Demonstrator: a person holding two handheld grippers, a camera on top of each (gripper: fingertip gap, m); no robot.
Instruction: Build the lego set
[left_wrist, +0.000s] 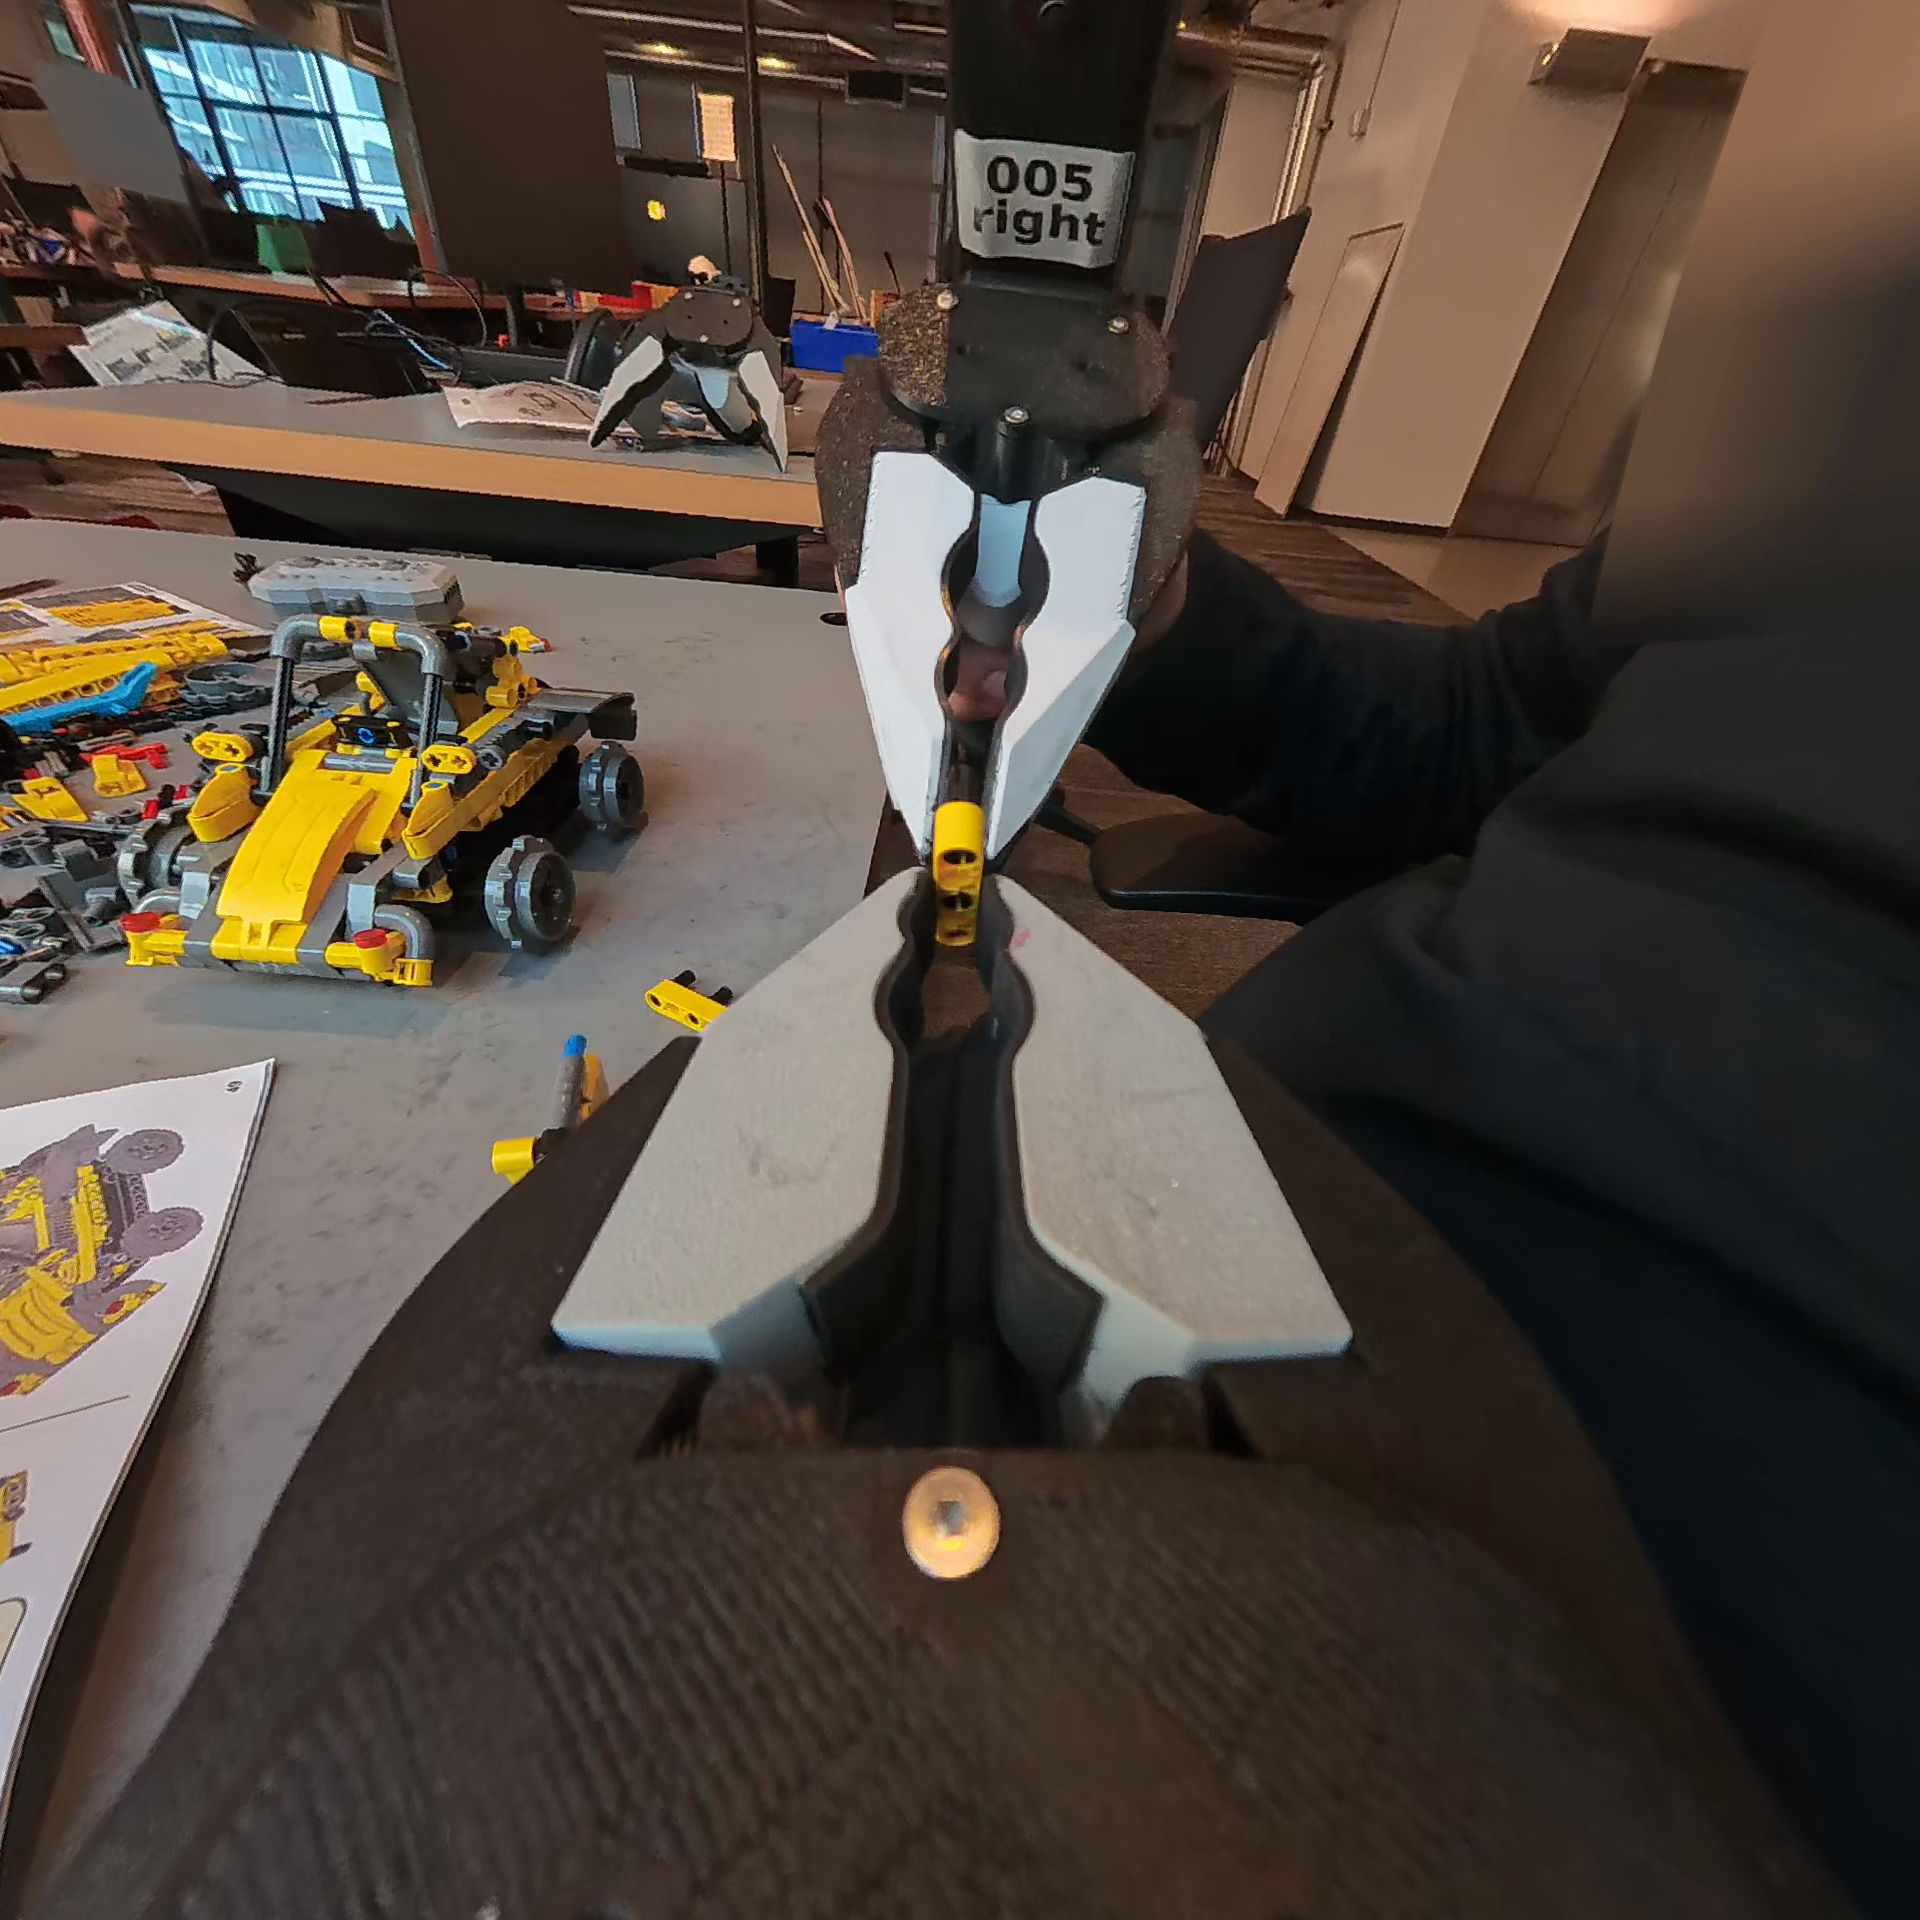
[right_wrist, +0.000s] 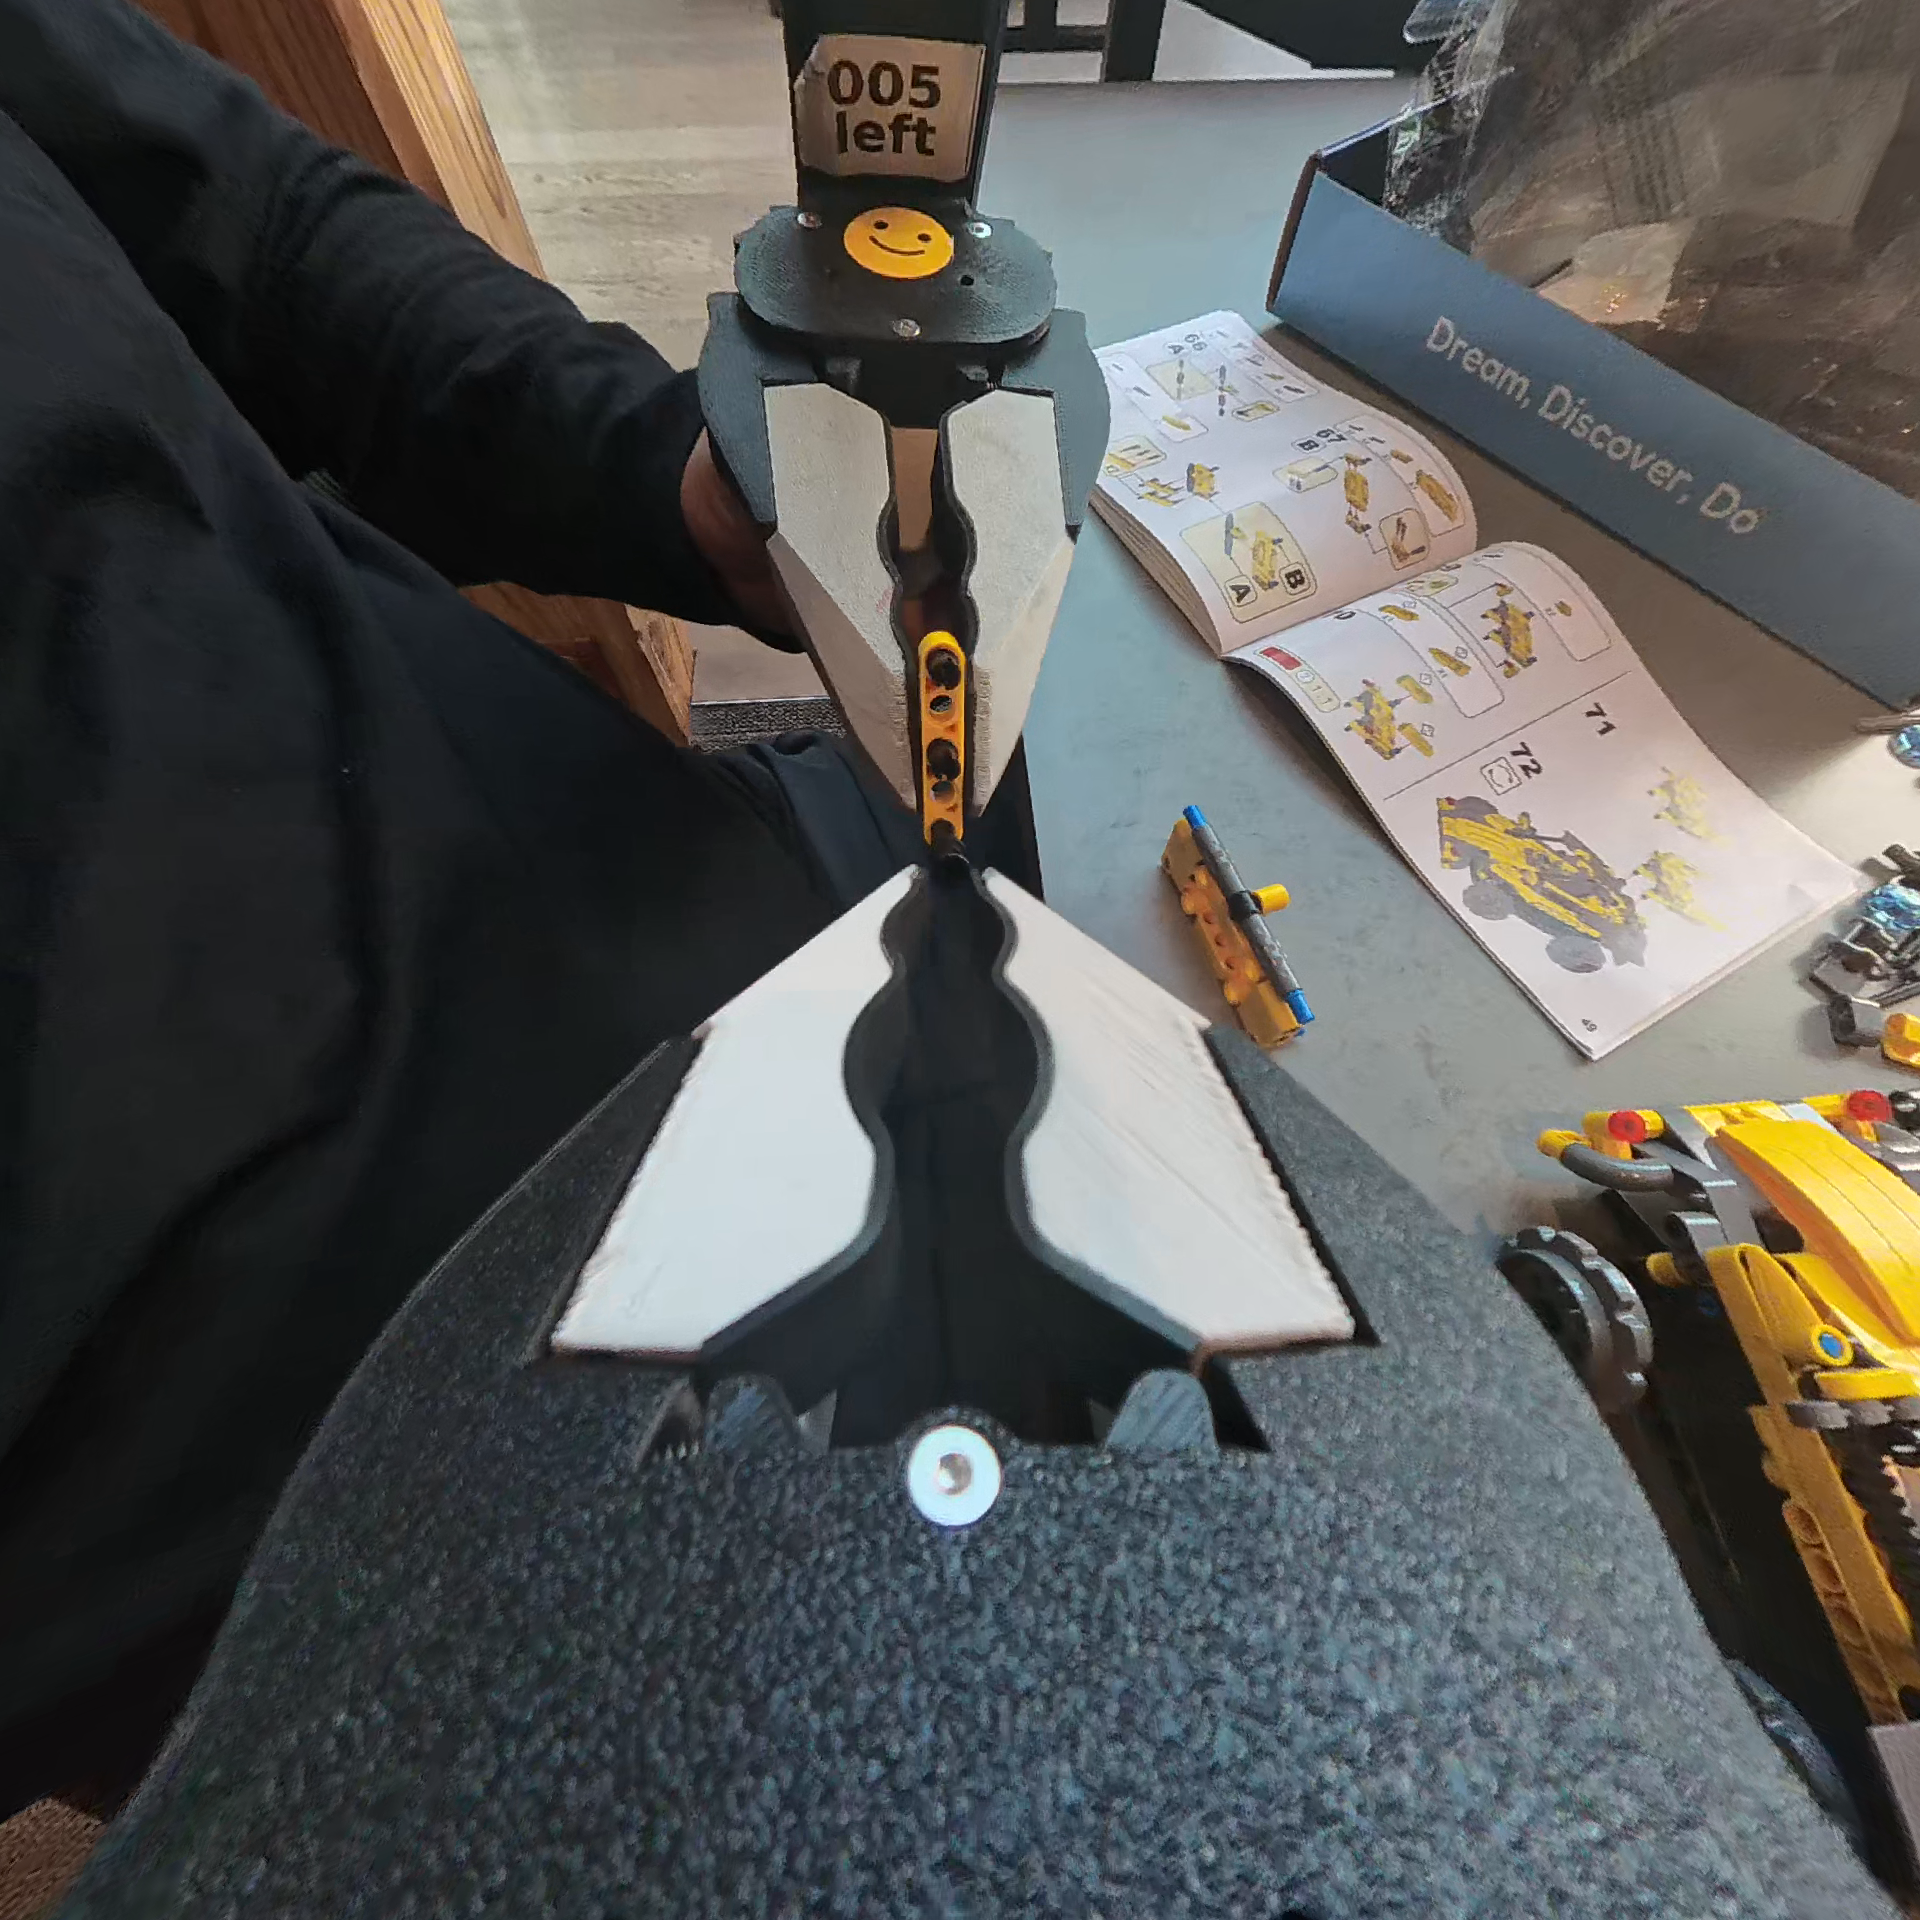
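Left wrist view: grey table (left_wrist: 727, 727), workshop.

The two grippers meet tip to tip off the table (left_wrist: 748, 727) edge, left gripper (left_wrist: 954, 883) and right gripper (right_wrist: 943, 868) sharing a beam (left_wrist: 958, 873) between them. On the table, the car (left_wrist: 384, 810) sits beyond the booklet (right_wrist: 1455, 665), loose parts (right_wrist: 1236, 925) between them; the box (right_wrist: 1579, 436) lies behind the booklet.
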